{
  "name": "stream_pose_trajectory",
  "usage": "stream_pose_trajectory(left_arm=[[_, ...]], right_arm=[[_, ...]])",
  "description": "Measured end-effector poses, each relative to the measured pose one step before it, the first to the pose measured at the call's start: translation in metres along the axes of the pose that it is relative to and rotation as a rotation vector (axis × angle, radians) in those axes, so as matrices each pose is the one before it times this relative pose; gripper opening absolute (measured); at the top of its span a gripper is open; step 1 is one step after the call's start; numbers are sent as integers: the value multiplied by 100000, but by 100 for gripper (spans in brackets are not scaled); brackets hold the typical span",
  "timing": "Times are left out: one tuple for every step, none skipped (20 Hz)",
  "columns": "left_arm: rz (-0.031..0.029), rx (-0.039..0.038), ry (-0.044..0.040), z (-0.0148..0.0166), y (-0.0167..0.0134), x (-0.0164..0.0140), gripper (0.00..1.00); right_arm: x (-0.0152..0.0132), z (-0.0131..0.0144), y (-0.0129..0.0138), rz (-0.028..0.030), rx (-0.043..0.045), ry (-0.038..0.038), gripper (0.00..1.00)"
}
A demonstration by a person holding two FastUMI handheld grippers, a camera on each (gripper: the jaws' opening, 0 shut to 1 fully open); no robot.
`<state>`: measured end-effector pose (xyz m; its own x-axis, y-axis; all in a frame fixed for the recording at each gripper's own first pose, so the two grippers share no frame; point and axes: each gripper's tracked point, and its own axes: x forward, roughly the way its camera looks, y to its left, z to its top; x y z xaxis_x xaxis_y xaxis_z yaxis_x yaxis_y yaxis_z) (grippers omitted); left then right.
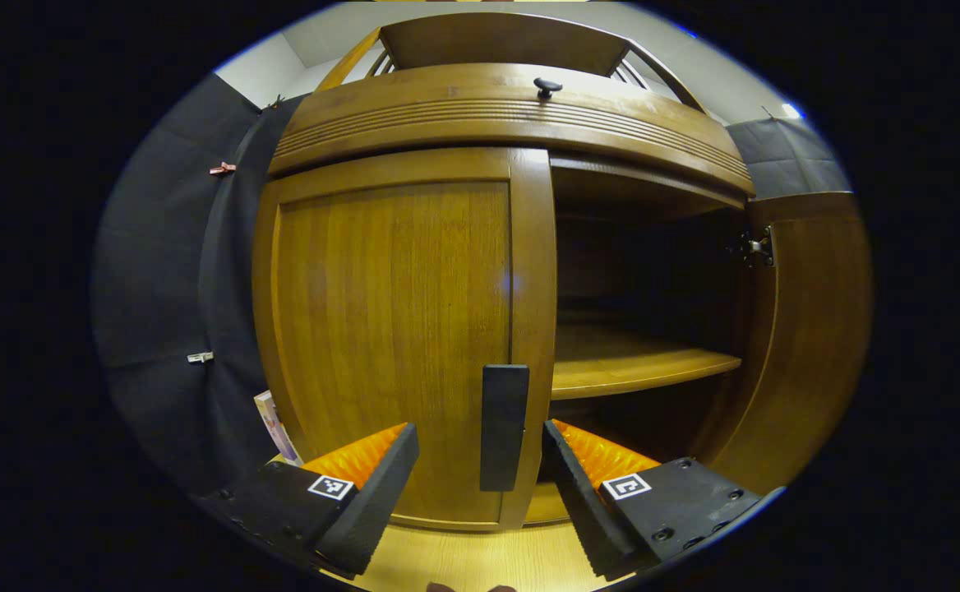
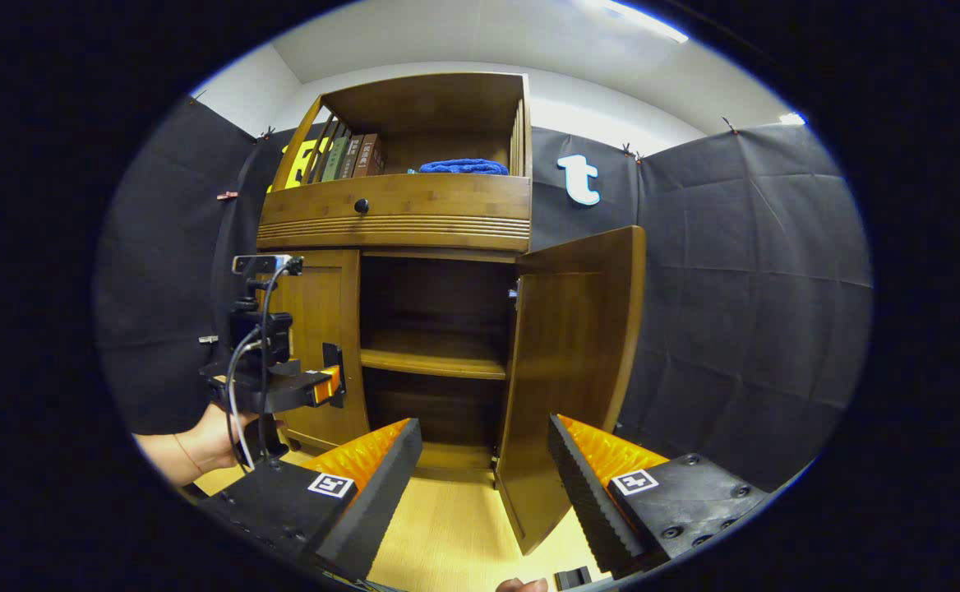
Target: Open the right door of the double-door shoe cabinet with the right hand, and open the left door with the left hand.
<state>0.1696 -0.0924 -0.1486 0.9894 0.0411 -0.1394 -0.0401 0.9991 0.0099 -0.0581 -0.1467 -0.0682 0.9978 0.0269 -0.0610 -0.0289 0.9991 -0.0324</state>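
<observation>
The right door (image 2: 570,370) of the shoe cabinet (image 2: 398,218) already stands swung wide, so the left door (image 1: 390,345) is the step in hand. The left gripper (image 1: 480,469) hangs wide open, empty, its fingers flanking the dark handle (image 1: 503,426) at that door's inner edge. It likely must close there, then pull. The right gripper (image 2: 484,481), back from the cabinet, is open and holds nothing.

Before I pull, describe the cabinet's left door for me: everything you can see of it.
The left door is closed, flush in the cabinet's front. It looks like brown varnished wood with a framed flat panel. A dark upright bar handle sits low on its inner edge, beside the open right half. The left gripper is open, its fingers either side of that handle and not pressing on it. In the right gripper view the door stands partly behind that gripper.
</observation>
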Motion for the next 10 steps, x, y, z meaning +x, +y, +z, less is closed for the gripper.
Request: stream_pose_trajectory(left_arm=[[516, -30, -25, -90, -40, 516, 93], [10, -146, 208, -255, -174, 319, 90], [-217, -35, 388, -197, -206, 401, 89], [313, 255, 342, -130, -168, 493, 88], [279, 223, 90, -56, -96, 436, 86], [-39, -126, -21, -85, -94, 215, 79], [-353, -186, 251, -119, -191, 286, 72], [-332, 65, 445, -144, -115, 234, 65], [-1351, -413, 210, 14, -371, 271, 59], [100, -464, 761, -82, -44, -223, 52]], right_arm=[[143, 103, 70, 297, 535, -364, 98], [176, -71, 149, 167, 20, 110, 96], [104, -247, 97, 428, -111, 454, 98], [43, -319, 157, 672, -59, 842, 98], [55, -229, 160, 465, 67, 759, 98], [88, -28, 132, 348, -63, 409, 98], [127, -127, -30, 96, -282, 471, 98], [445, -94, -33, 115, -201, 80, 98], [67, -50, -187, -255, 71, -107, 96], [54, 144, -166, -182, 439, -109, 96]])
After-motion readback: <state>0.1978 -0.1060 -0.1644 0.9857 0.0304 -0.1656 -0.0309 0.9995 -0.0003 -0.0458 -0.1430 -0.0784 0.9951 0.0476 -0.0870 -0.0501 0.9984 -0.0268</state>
